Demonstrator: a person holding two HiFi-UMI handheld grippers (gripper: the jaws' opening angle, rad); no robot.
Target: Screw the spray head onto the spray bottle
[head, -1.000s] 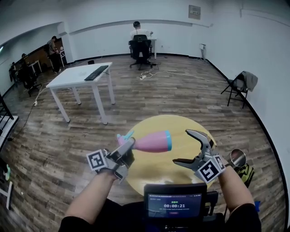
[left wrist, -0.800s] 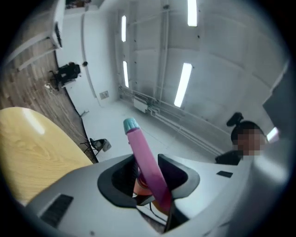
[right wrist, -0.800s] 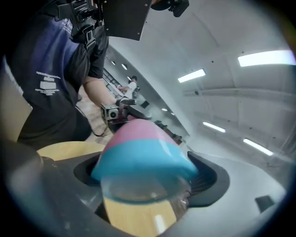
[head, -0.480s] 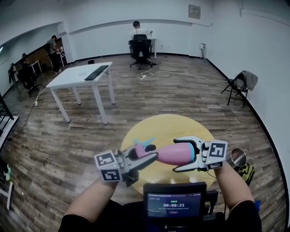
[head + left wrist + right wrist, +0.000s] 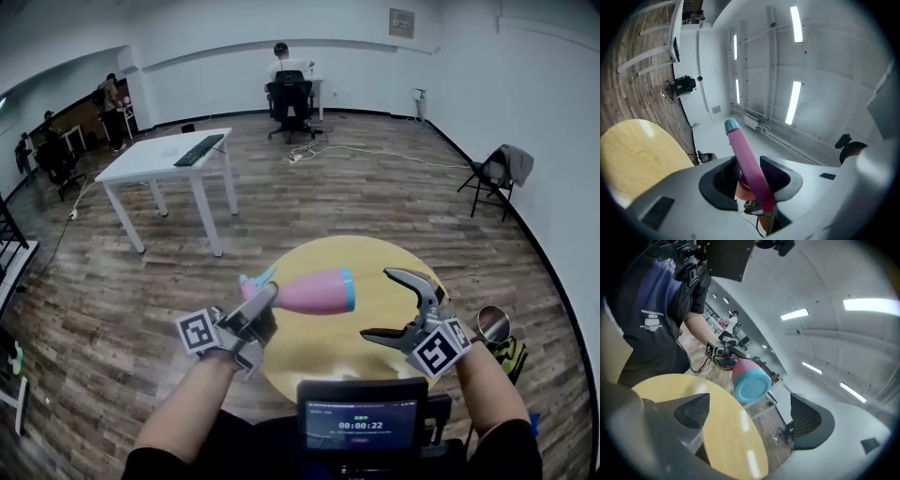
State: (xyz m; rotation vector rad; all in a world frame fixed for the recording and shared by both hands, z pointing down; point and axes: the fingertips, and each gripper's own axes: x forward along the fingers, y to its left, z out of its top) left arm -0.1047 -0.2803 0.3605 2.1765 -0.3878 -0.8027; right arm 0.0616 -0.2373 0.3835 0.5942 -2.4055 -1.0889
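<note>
Wood floor point(image 5: 394, 197): runs all round the table

White desk point(image 5: 159, 161): well beyond the table, toward its far left; a keyboard point(image 5: 200, 150) lies on it

Table point(image 5: 328, 253): round, yellow top, directly ahead of the person; nothing rests on its visible surface

Office chair point(image 5: 291, 103): far beyond the table, at the back wall, a person seated in it

Folding chair point(image 5: 497, 178): beyond the table to its right, against the side wall, cloth draped over it

Screen point(image 5: 363, 422): at the table's near edge, showing a timer

Left gripper point(image 5: 270, 307): over the table's left edge; jaws closed on the bottle's narrow end

Right gripper point(image 5: 375, 302): over the table's right part; jaws wide apart, just been opening, gripping nothing; the bottle's base faces them, clearly apart

Bottle point(image 5: 314, 292): pink with a blue base, held lying sideways above the table's middle, base pointing right

Metal cup point(image 5: 491, 325): off the table's right edge, lower down

Spray head point(image 5: 255, 282): teal and pink, at the bottle's narrow end, past the table's left edge
</note>
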